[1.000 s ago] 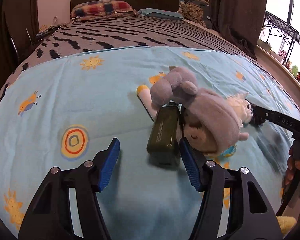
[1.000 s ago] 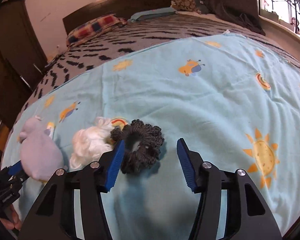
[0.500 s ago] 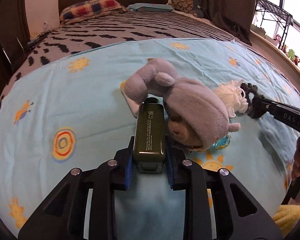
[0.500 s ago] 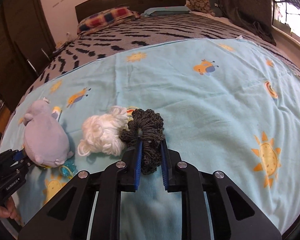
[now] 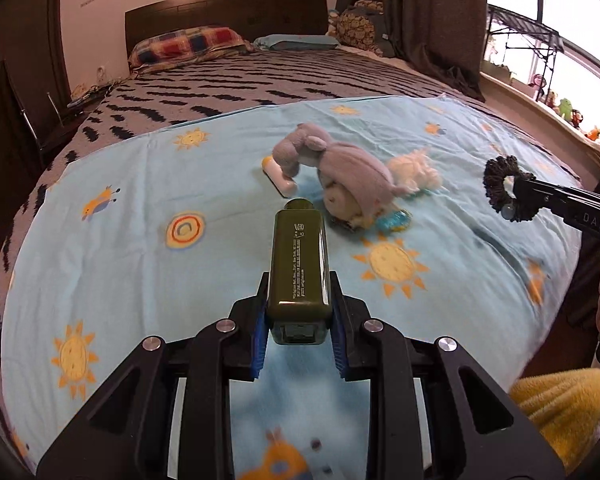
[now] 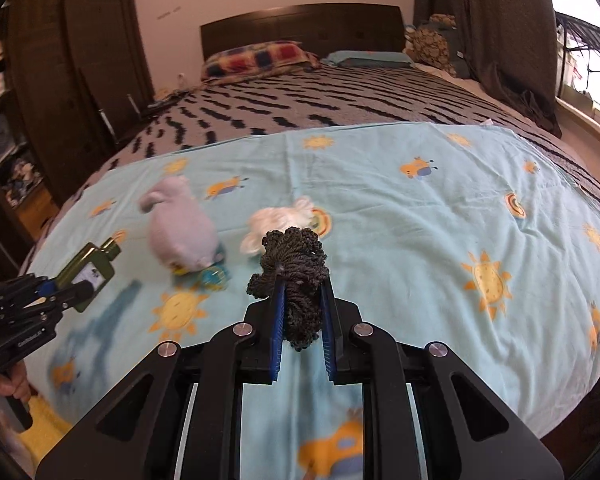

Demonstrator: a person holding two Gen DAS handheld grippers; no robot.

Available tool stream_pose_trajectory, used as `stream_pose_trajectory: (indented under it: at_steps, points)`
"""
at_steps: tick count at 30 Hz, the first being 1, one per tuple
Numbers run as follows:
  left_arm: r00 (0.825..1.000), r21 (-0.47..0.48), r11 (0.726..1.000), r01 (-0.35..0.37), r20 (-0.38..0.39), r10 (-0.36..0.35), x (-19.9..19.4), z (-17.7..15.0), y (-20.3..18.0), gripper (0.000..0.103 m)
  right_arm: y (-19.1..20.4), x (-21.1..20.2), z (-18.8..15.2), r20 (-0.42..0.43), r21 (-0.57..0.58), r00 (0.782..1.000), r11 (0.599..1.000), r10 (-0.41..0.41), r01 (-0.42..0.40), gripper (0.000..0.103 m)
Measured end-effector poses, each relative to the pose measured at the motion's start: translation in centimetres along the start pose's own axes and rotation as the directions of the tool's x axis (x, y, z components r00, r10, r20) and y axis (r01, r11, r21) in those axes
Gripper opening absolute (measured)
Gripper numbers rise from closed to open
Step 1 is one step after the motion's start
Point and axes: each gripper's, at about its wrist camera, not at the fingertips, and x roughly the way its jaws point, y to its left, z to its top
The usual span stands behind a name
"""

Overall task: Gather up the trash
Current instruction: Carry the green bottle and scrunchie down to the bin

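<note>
Fingers (image 5: 260, 332) of left gripper (image 5: 299, 330) clamped on base of dark green bottle (image 5: 299, 268), neck pointing straight ahead, lifted clear of light blue blanket (image 5: 120, 264). Ahead of bottle's cap and slightly right: grey plush toy (image 5: 348, 176) lying on blanket, white tube (image 5: 278, 174) just beyond and left of it, white yarn tuft (image 5: 414, 172) touching its far right side, small teal object (image 5: 394, 220) at its near edge. Far right, in left wrist view: right gripper (image 5: 518, 200) in mid-air.

Fingers (image 6: 278, 320) of right gripper pinched on dark grey scrunchie (image 6: 296, 276), bunched and rising above fingertips, held off blanket. Just beyond fingertips: white yarn tuft; left of that, plush toy. Far left: left gripper with bottle. Beyond everything: striped bedspread (image 6: 340, 100), checked pillow (image 6: 256, 58).
</note>
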Motion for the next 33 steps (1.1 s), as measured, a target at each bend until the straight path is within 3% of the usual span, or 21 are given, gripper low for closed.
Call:
stream_pose_trajectory:
  at_steps: [8,14,18,25,33]
  points:
    - [0.996,-0.003,0.997,0.077,0.041,-0.076,-5.6,-3.9,-2.1,0.025,2.0,-6.1,-3.6,0.050,-0.020,0.997,0.998,0.059,-0.058,0.018]
    - [0.992,0.053,0.997,0.060,0.112,-0.066,-9.7,-6.6,-4.2,0.024,3.1,-10.2,-6.7,0.109,-0.068,0.994,0.998,0.018,-0.010,0.018]
    - [0.989,0.098,0.992,0.081,0.115,-0.092,-11.1,-8.5,-5.8,0.025,3.5,-11.3,-9.2,0.102,-0.073,0.994,0.997,0.025,-0.018,0.018]
    - [0.991,0.144,0.983,0.110,0.058,-0.120,-10.9,-12.3,-7.6,0.024,4.1,-10.4,-14.2,0.014,-0.041,1.000,0.999,0.027,-0.027,0.018]
    - [0.980,0.123,0.975,0.184,-0.092,-0.174,-7.6,-16.6,-8.4,0.024,3.7,-8.0,-19.0,-0.118,0.061,0.990,0.996,0.074,-0.068,0.018]
